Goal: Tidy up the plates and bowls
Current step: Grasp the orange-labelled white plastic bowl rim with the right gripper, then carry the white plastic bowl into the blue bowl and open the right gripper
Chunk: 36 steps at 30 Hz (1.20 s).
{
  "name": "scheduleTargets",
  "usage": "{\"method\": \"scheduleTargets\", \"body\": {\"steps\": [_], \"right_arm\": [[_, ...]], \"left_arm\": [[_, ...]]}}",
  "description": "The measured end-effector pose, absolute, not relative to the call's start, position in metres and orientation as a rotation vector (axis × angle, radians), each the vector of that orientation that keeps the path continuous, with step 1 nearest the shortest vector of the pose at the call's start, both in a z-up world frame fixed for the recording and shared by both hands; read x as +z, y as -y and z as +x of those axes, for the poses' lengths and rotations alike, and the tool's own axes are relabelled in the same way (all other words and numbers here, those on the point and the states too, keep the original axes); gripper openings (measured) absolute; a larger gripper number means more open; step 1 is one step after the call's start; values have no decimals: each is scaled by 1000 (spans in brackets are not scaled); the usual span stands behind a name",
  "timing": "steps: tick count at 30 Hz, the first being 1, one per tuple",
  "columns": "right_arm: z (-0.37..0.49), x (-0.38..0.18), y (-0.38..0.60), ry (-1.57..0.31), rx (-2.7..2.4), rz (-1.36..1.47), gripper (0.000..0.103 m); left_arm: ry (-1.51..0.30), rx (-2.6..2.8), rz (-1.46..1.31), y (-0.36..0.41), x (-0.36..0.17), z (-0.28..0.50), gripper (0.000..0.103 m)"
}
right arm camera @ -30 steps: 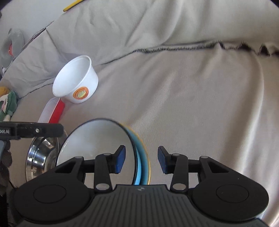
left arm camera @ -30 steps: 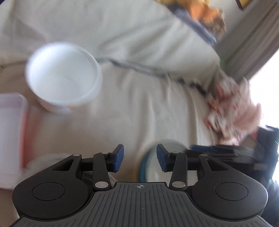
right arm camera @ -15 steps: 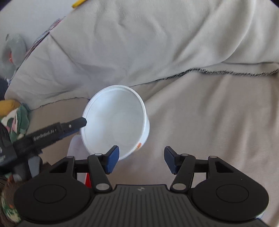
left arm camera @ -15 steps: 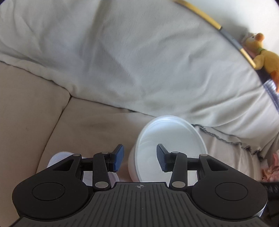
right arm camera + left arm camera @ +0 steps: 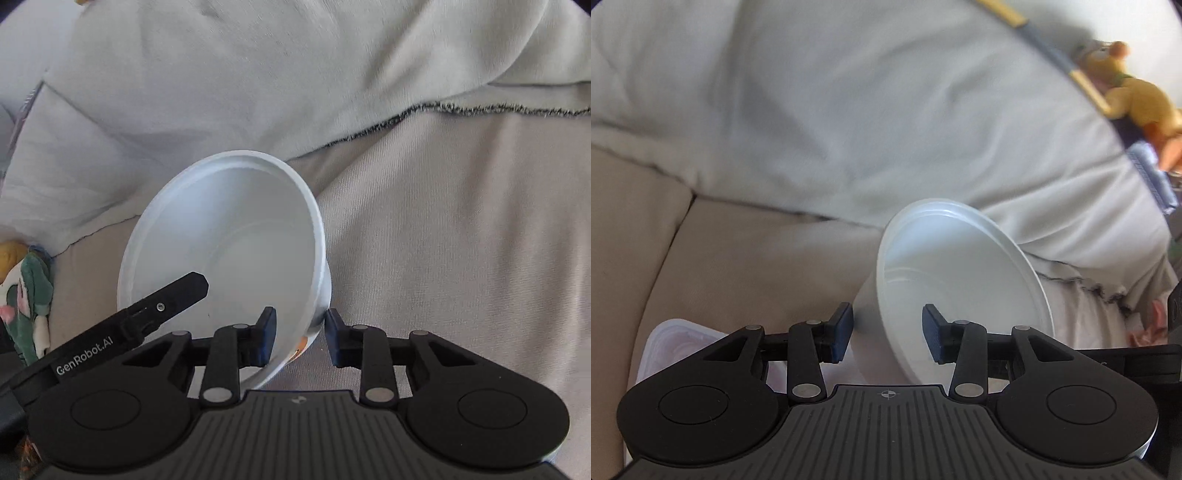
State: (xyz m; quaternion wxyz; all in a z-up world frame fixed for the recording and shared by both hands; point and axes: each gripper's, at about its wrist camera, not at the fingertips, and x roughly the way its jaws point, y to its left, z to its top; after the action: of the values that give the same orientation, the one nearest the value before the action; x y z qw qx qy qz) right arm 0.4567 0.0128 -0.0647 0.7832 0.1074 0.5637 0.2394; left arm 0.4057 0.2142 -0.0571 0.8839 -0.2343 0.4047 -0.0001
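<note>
A white plastic bowl (image 5: 960,277) sits tipped on the beige sofa seat (image 5: 738,266). My left gripper (image 5: 886,332) straddles its near wall, one pad outside and one inside, open and not pressing. In the right wrist view the same bowl (image 5: 240,240) has an orange label low on its side. My right gripper (image 5: 299,332) is closing its jaws on the bowl's right wall, and both pads meet it. A left gripper finger (image 5: 166,306) reaches into the bowl from the left.
A pale grey blanket (image 5: 849,110) covers the sofa back behind the bowl. A translucent lidded container (image 5: 683,343) lies under my left gripper. A yellow plush toy (image 5: 1137,92) sits at the far right, and a patterned cloth (image 5: 29,295) lies left.
Both grippers have swung from the plates and steel bowl over to the white bowl. The right jaws widened, then came together on the bowl's wall. The left jaws kept their width.
</note>
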Motion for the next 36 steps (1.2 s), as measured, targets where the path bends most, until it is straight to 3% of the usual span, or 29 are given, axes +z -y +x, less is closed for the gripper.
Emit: {"method": "scheduleTargets", "body": {"steps": [7, 13, 27, 36], "right_arm": [[390, 17, 67, -1079, 564, 238, 28], [329, 40, 132, -1039, 560, 207, 28], [275, -49, 164, -1168, 549, 59, 28], [269, -64, 163, -1081, 609, -18, 29]], "left_arm": [[-719, -102, -388, -143, 39, 341, 44], [-762, -240, -355, -93, 69, 293, 44], [-968, -255, -154, -26, -14, 250, 44], [-999, -242, -94, -29, -43, 249, 30]]}}
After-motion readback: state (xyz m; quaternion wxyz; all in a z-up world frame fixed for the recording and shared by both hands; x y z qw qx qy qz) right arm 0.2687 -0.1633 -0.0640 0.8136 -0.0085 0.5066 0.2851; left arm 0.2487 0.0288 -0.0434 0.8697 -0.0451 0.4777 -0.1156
